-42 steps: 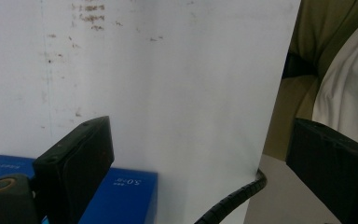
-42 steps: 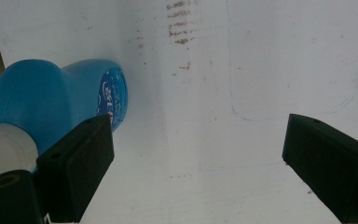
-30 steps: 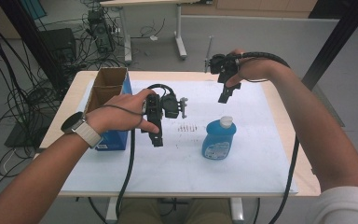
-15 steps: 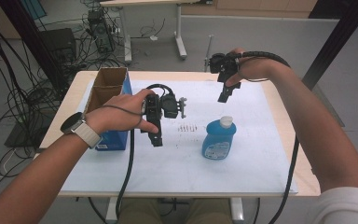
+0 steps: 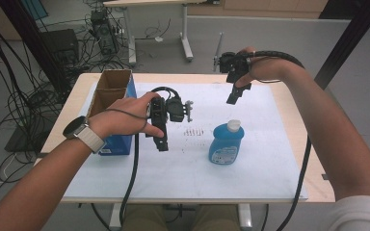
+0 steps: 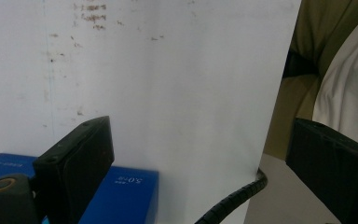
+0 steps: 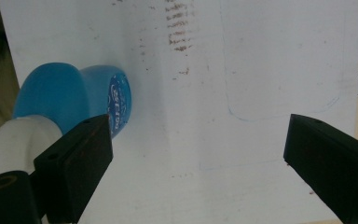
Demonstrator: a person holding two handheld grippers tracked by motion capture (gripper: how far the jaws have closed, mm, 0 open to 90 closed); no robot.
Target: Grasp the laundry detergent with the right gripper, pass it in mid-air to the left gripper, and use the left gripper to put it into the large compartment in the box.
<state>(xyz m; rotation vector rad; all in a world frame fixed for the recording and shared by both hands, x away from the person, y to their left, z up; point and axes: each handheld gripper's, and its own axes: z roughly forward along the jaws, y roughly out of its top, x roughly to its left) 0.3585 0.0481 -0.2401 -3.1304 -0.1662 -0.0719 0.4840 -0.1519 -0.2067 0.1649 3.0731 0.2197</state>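
A blue bottle (image 5: 226,147) with a white cap stands upright on the white sheet (image 5: 270,159), right of centre. My left gripper (image 5: 162,143) hangs over the sheet to the bottom's left, jaws pointing down and towards the person. In the left gripper view the left gripper (image 6: 200,135) is open wide over bare sheet. My right gripper (image 5: 232,98) is raised above the back of the sheet, behind the bottle. In the right gripper view the right gripper (image 7: 198,126) is open wide, with the bottle (image 7: 74,100) lying below and to the left of its jaws.
An open-topped cardboard box with blue sides (image 5: 113,143) stands at the table's left, just left of the left hand; its blue side (image 6: 121,191) also appears by the left jaw. Brown smudges (image 5: 194,131) mark the sheet. Wooden table edge (image 5: 296,115) runs at right. Cables trail over the front edge.
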